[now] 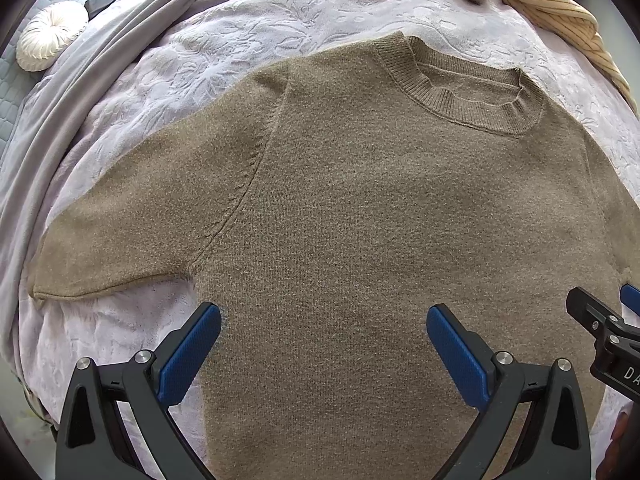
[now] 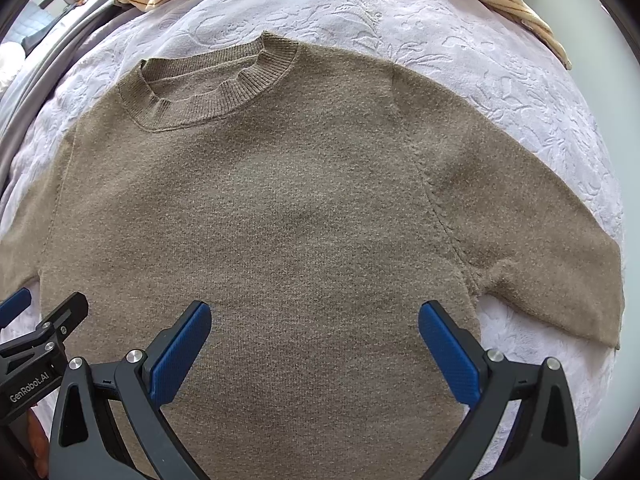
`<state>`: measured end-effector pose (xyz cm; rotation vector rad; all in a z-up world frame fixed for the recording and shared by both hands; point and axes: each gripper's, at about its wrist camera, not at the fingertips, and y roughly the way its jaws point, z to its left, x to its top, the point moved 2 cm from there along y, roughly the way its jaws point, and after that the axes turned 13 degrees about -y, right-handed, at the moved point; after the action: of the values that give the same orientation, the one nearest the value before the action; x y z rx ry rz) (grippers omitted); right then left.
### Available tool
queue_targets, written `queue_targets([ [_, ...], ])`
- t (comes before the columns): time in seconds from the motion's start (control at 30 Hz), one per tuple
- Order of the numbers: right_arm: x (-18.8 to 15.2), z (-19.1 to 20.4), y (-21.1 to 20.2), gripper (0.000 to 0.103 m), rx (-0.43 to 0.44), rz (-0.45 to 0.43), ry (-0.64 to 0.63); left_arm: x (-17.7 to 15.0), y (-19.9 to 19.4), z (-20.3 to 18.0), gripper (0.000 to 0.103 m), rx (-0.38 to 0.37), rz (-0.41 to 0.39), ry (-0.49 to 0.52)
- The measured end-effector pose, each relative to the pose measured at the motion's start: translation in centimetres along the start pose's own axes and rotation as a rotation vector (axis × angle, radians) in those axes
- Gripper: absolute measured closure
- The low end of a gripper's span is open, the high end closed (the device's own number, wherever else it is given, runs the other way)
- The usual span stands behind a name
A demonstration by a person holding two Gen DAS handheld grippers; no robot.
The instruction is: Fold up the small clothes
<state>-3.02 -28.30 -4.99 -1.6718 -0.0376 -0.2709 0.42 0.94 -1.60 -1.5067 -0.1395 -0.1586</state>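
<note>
Embossed lilac bedspread (image 1: 248, 36): covers the bed; far edge and near edge both cut off by the round lens border. Bare cloth shows beyond the collar and outside each sleeve.

Brown knit sweater (image 1: 360, 220): lies flat, front up, spread across the bedspread, collar (image 1: 460, 92) pointing away. Hem out of view below both frames. Its sleeve on the left (image 1: 120, 240) and the one on the right (image 2: 540, 240) angle outward, each with open bedspread past its cuff.

Striped cream garment (image 1: 552, 8): heaped at the far edge, mostly cut off; apart from the sweater.

Grey sheet (image 1: 60, 128): folds along the left margin.

Round white cushion (image 1: 50, 42): far left, partly beyond the frame.

Left gripper (image 1: 324, 348): blue pads spread wide, nothing between them, over the sweater's lower body; whether it touches the knit cannot be told.

Right gripper (image 2: 314, 344): likewise spread wide and empty, just beside the left one over the same area.
</note>
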Motion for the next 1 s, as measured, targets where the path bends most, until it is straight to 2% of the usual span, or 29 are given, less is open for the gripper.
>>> queue_targets([
  [0.43, -0.1, 1.0, -1.3, 0.000, -0.023, 0.002, -0.003, 0.2, -0.4, 0.8, 0.000, -0.007, 0.008, -0.012],
  [0.73, 0.2, 1.7, -1.6, 0.000, -0.017, 0.001, -0.014, 0.0, 0.1, 2.1, 0.000, -0.043, -0.001, -0.035],
  [0.87, 0.0, 2.9, -1.9, 0.000, -0.001, -0.003, -0.033, 0.1, 0.6, 3.6, 0.000, -0.080, 0.010, -0.075],
  [1.0, -0.3, 4.8, -2.3, 0.000, 0.017, -0.002, -0.064, 0.3, 1.2, 7.2, 0.000, -0.142, -0.002, -0.150],
])
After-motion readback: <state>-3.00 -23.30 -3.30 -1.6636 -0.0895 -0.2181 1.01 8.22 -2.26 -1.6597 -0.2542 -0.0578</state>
